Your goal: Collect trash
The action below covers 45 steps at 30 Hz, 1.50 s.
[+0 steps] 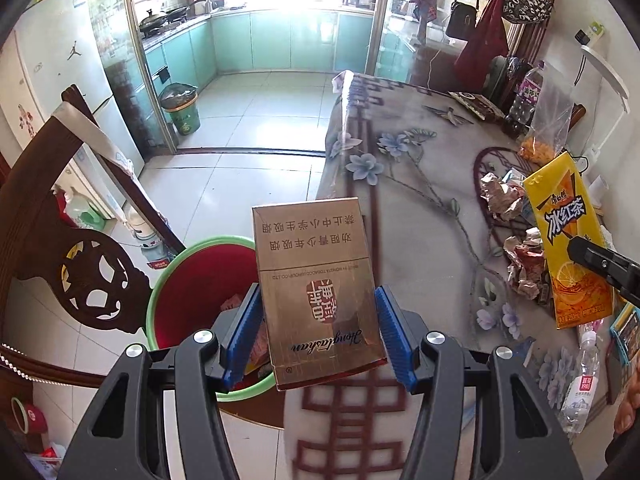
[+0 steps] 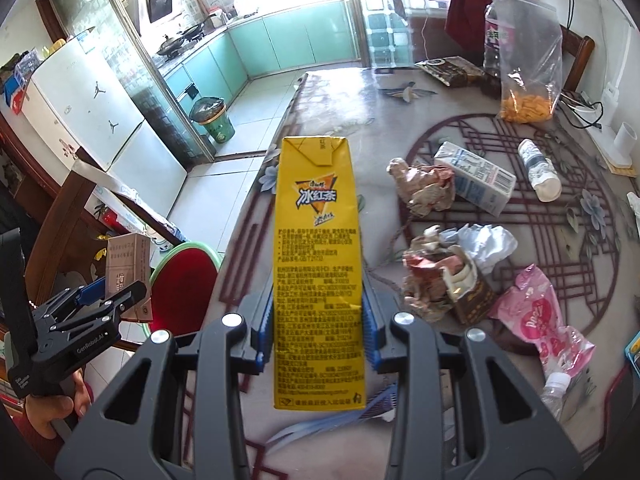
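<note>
Gold cigarette pack (image 1: pixel 316 292) pinched across its sides in left tongs (image 1: pixel 320 334), above the bench (image 1: pixel 420 184) edge by the red bin (image 1: pixel 192 280). Yellow tea carton (image 2: pixel 316 264) clamped in right tongs (image 2: pixel 318 322), narrowly set, over the bench. Bin contents mostly hidden behind pack and tongs.

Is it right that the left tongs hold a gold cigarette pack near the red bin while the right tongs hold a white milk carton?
Not quite. The right tongs hold a yellow iced tea carton, as the right wrist view shows; the white milk carton lies on the table. The left tongs do hold the gold cigarette pack near the red bin.
</note>
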Each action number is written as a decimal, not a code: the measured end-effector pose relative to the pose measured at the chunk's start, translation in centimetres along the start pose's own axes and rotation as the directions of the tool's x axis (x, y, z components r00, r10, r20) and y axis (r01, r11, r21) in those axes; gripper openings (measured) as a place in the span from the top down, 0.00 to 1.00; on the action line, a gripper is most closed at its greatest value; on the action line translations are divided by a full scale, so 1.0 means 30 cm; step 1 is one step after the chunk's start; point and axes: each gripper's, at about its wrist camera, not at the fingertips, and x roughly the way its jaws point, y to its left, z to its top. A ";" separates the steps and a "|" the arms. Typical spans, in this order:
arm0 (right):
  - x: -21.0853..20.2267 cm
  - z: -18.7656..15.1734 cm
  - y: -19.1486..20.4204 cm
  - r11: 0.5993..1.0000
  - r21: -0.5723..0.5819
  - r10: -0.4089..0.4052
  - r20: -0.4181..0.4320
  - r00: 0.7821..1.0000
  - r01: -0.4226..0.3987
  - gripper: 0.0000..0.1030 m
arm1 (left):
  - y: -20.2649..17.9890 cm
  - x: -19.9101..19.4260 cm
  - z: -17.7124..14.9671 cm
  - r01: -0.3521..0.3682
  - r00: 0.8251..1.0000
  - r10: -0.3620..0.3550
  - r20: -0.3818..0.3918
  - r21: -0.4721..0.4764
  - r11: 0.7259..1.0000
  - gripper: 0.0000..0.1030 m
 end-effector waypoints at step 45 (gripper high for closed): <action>0.324 -0.013 0.697 0.922 -0.279 0.199 -0.251 0.947 -0.268 0.66 | 0.502 0.153 0.025 -0.126 0.989 0.110 -0.099 -0.170 0.977 0.46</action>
